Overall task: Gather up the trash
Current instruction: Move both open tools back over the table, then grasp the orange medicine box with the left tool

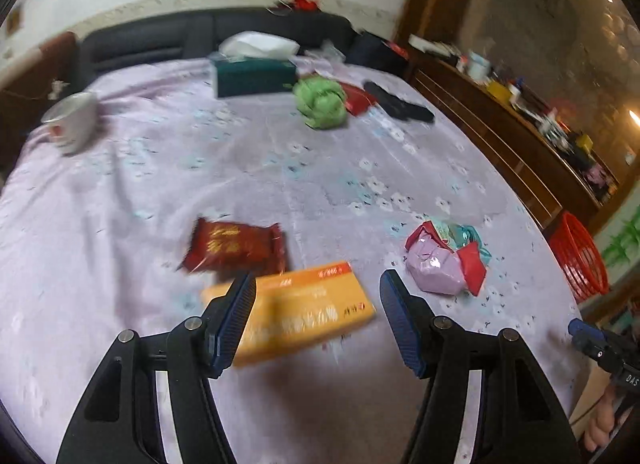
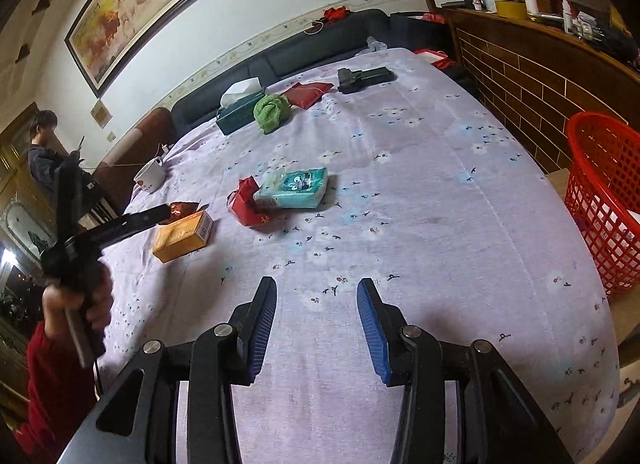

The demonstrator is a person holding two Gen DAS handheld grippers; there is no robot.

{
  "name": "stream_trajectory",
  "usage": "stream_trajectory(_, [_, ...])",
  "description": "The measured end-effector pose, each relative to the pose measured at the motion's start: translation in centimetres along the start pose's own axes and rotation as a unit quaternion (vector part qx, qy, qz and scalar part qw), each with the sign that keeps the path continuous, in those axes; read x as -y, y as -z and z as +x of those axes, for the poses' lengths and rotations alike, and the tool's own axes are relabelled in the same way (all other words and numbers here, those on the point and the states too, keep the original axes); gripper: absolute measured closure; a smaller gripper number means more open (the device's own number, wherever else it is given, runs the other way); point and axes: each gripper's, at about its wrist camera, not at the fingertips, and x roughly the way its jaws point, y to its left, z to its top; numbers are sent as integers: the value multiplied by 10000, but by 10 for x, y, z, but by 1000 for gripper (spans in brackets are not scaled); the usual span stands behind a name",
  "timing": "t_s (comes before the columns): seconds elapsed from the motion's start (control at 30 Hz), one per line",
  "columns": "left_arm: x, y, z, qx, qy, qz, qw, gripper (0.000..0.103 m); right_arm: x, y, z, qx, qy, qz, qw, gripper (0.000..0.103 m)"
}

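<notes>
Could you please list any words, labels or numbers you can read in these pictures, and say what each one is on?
"DAS": on the right gripper's black body, cut off at the picture's edge.
Orange box: red and white print, too blurred to read.
Dark red snack packet: gold characters, blurred.
Teal tissue pack: cartoon face only, no legible text.
White mug: red mark, too small.

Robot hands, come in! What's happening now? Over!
Left gripper open over orange box. Right gripper open, empty. Red basket waiting right. Nothing blocking.

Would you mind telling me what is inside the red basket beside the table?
Through the mesh of the red basket, something white and flat-looking lies near the bottom. What it is, and whether anything lies beneath it, cannot be told; the basket wall and the picture's edge hide the rest.
</notes>
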Motion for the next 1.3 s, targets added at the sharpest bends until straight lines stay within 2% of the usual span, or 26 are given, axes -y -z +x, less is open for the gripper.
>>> stream_trajectory(0.13, [-8,-6,17,-274,-53,23,9996,40,2,1,0,-22,30,31,10000,58])
stream_trajectory(0.27, [-9,4,16,-381,-88,189,9991,40,5,0,2,-48,31,79,10000,57])
stream_trajectory(0.4, [10,28,1,-608,82,608,9963,39,5,0,8,-112,-15,92,9999,57])
stream_trajectory(0.43, [18,36,-3,-677,205,751,9947,32,4,0,9,-135,-41,83,9999,57])
stream_trajectory(0.47, [26,44,-8,-710,321,941,9925,31,3,0,11,-151,-53,73,9998,58])
stream_trajectory(0.57, [42,54,-15,-636,202,1271,9896,31,-2,-1,14,-181,-74,24,9998,57])
stream_trajectory(0.63, [46,51,-19,-315,-51,1417,9894,30,-5,-3,16,-197,-82,-5,9998,57])
stream_trajectory(0.7, [41,42,-16,-205,-199,1364,9902,30,-10,-4,17,-193,-97,-40,9998,57])
stream_trajectory(0.77, [28,29,-5,-233,-150,1165,9928,30,-14,-4,17,-177,-84,-99,9998,57])
stream_trajectory(0.87, [6,17,19,-605,-85,754,9953,30,-16,-5,18,-192,-62,-120,9997,57])
stream_trajectory(0.93, [-1,17,22,-764,429,548,9946,30,-16,-5,19,-210,-70,-118,9997,57])
stream_trajectory(1.0, [0,25,20,-947,754,531,9912,30,-17,-6,20,-220,-40,-151,9996,57])
stream_trajectory(1.1, [21,47,14,-1054,754,987,9867,30,-20,-12,27,-273,-19,-215,9994,57])
stream_trajectory(1.17, [31,55,12,-1010,629,1078,9870,30,-25,-19,35,-332,-79,-254,9991,57])
stream_trajectory(1.3, [34,49,16,-810,276,581,9946,30,-42,-33,50,-307,-106,-413,9986,58])
